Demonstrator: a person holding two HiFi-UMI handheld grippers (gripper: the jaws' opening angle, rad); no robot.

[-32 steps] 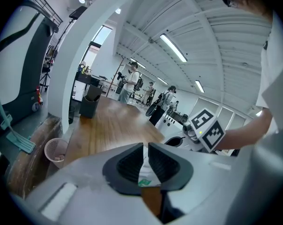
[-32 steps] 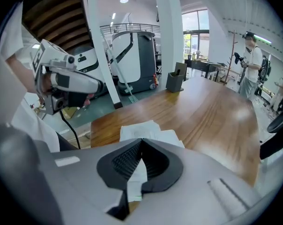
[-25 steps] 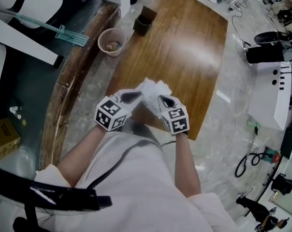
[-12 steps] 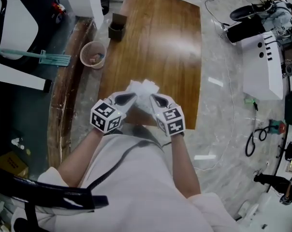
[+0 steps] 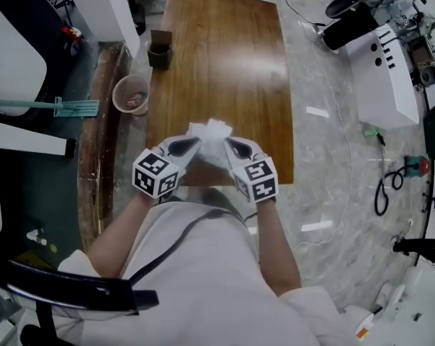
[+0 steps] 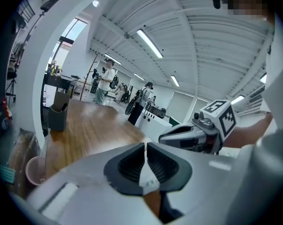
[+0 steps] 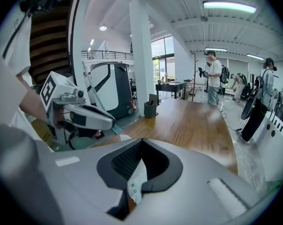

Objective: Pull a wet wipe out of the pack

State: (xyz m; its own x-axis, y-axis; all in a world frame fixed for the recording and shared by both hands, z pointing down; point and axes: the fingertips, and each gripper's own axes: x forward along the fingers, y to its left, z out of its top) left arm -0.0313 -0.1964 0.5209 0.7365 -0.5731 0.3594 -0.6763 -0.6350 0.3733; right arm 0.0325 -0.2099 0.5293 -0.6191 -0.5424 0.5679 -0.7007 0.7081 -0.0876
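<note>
Head view: over the desk's (image 5: 225, 56) near edge, the left claw (image 5: 194, 143) and right claw (image 5: 230, 145) point inward toward each other, each clenched on a thin white edge. Both gripper views show white film pinched in the closed claw. The wipe pack (image 5: 210, 130) — a crumpled white bundle, possibly with a sheet already showing — sits between and just beyond the tips. A pull would run across the desk's width, and neither claw is nearer. Nothing blocks that line. At the desk's far left corner stands a dark holder (image 5: 160, 55) — a waste basket (image 5: 130, 94) sits off its left side.
</note>
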